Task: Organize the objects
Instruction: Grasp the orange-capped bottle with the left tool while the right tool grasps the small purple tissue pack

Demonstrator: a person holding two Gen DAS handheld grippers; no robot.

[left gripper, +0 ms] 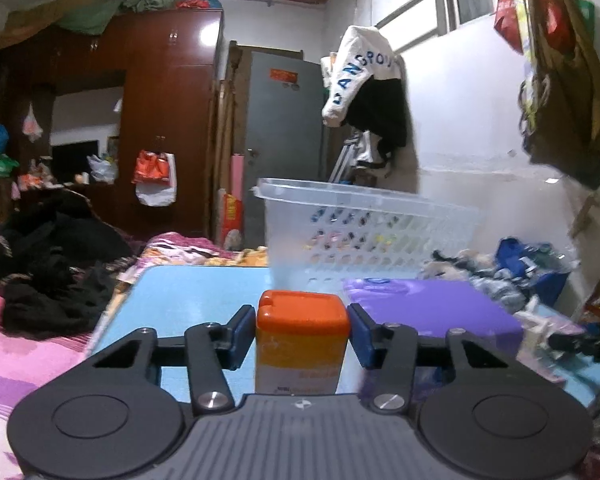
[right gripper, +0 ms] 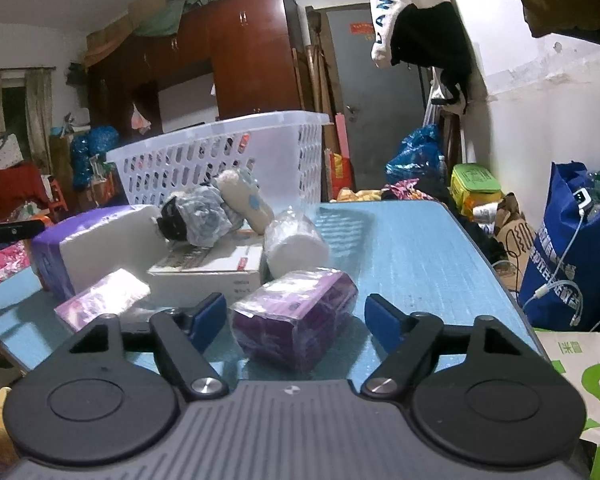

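Note:
In the left wrist view my left gripper (left gripper: 302, 330) is shut on a yellow bottle with an orange cap (left gripper: 302, 340), held upright over the blue table (left gripper: 188, 300). A clear plastic basket (left gripper: 364, 236) stands behind it, beside a purple tissue pack (left gripper: 432, 308). In the right wrist view my right gripper (right gripper: 296, 316) is open around a purple wrapped pack (right gripper: 296, 316) lying on the table (right gripper: 412, 256); the pads do not touch it. The basket (right gripper: 228, 160) stands at the back.
On the table lie a wrapped white roll (right gripper: 296, 242), a white box (right gripper: 216, 270), a large purple-and-white tissue pack (right gripper: 96, 246), a small purple packet (right gripper: 104, 296) and a wrapped plush toy (right gripper: 216, 210). A blue bag (right gripper: 568, 256) stands right of the table. Bedding and black clothes (left gripper: 48, 264) lie left.

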